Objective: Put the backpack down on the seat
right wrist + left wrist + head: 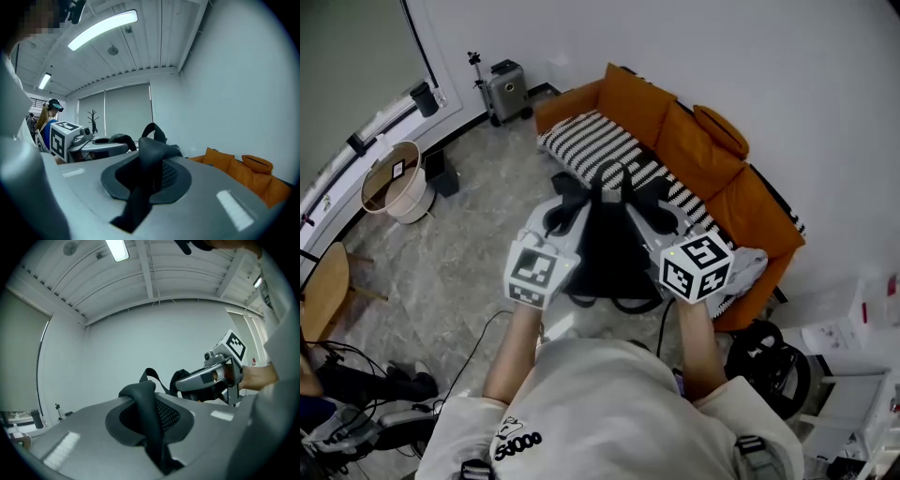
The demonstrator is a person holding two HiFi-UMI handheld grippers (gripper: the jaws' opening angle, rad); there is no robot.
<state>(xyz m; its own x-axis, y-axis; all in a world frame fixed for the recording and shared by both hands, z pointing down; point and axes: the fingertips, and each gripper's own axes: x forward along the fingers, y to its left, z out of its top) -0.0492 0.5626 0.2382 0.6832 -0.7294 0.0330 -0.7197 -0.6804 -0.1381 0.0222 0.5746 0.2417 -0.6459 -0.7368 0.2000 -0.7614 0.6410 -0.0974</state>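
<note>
A black backpack (609,246) hangs in front of me, just above the front edge of an orange sofa (717,164) whose seat is covered by a striped blanket (598,141). My left gripper (565,214) is shut on the left shoulder strap (149,411), which loops up through its jaws. My right gripper (664,214) is shut on the other shoulder strap (151,166) in the same way. The top carry handle (149,374) stands between the two grippers. Each gripper shows in the other's view: the right gripper (213,377) and the left gripper (82,143).
A grey suitcase (508,89) stands by the far wall. A round basket (394,183) and a wooden stool (323,292) stand on the left. A black wheeled object (771,364) and white shelving (862,375) are at the right. A person (49,115) stands behind.
</note>
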